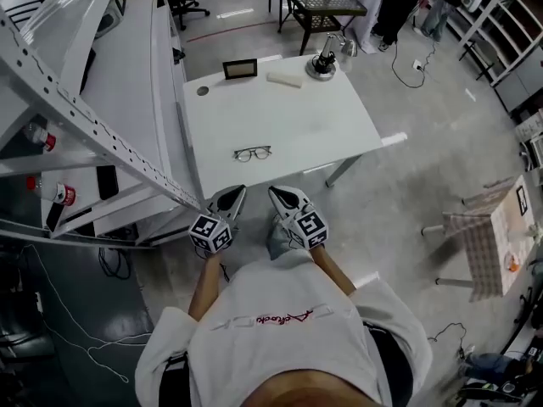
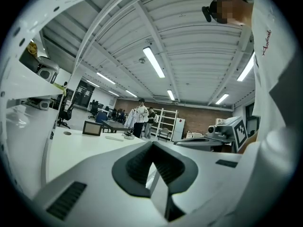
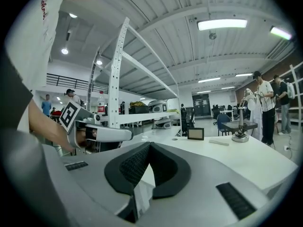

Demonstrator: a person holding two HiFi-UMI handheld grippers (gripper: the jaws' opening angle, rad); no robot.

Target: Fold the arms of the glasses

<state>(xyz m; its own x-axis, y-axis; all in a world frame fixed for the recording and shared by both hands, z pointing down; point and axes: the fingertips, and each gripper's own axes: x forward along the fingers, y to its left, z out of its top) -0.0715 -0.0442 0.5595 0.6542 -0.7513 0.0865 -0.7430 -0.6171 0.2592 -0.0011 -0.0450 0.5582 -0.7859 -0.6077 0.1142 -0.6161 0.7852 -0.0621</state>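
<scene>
Eyeglasses (image 1: pixel 252 153) lay on the white table (image 1: pixel 297 117), at twelve o'clock from the left claw (image 1: pixel 237 192) and right claw (image 1: pixel 276 193), both closed and empty.

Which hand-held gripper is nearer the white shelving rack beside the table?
Left. The left hand-held gripper is close beside the shelving rack; the right hand-held gripper lies past it, farther off.

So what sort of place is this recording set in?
Probably a lab or workshop hall: a white table with glasses on it, a perforated metal rack beside it, and ceiling strip lights.
</scene>
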